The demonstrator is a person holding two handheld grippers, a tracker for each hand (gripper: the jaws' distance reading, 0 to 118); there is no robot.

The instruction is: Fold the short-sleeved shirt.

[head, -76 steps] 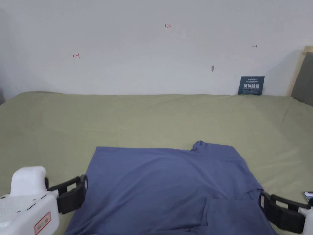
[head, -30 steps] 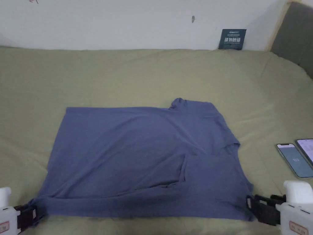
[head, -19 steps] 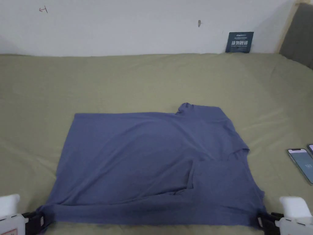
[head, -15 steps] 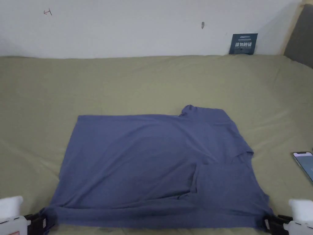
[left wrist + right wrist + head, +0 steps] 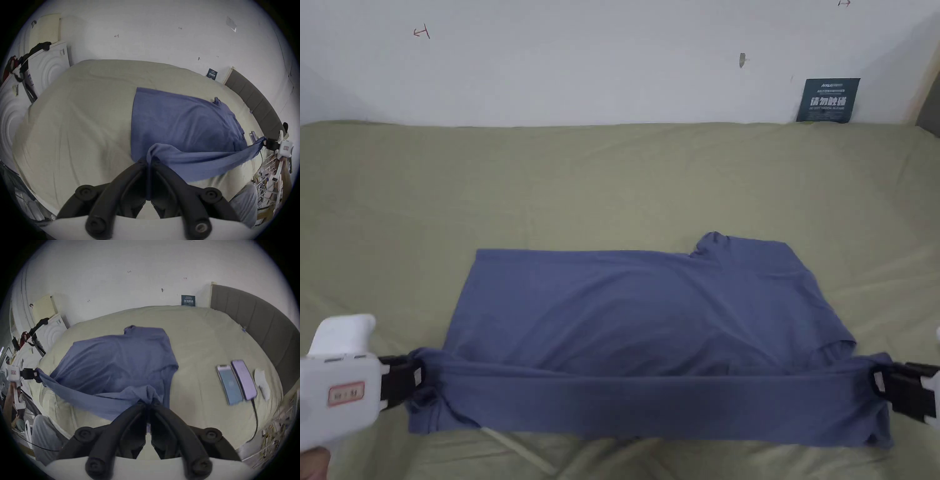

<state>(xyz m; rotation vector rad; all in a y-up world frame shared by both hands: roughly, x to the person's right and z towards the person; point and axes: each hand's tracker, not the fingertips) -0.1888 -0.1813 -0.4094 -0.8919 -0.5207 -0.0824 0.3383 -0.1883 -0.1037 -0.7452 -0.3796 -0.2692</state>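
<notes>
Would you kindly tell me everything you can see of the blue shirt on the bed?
The blue shirt is a plain, thin, soft-looking knit, lying spread across the olive sheet. Its collar bump sits at the far edge, toward the right. The near edge is raised and stretched into a taut band, with the left gripper and the right gripper each shut on one end. The far part rests flat with light creases.

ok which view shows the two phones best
The right gripper view: both phones lie side by side on the bed sheet to the right of the shirt, screens lit, a cable running from the nearer end. The head view and the left gripper view give no clear sight of them.
</notes>
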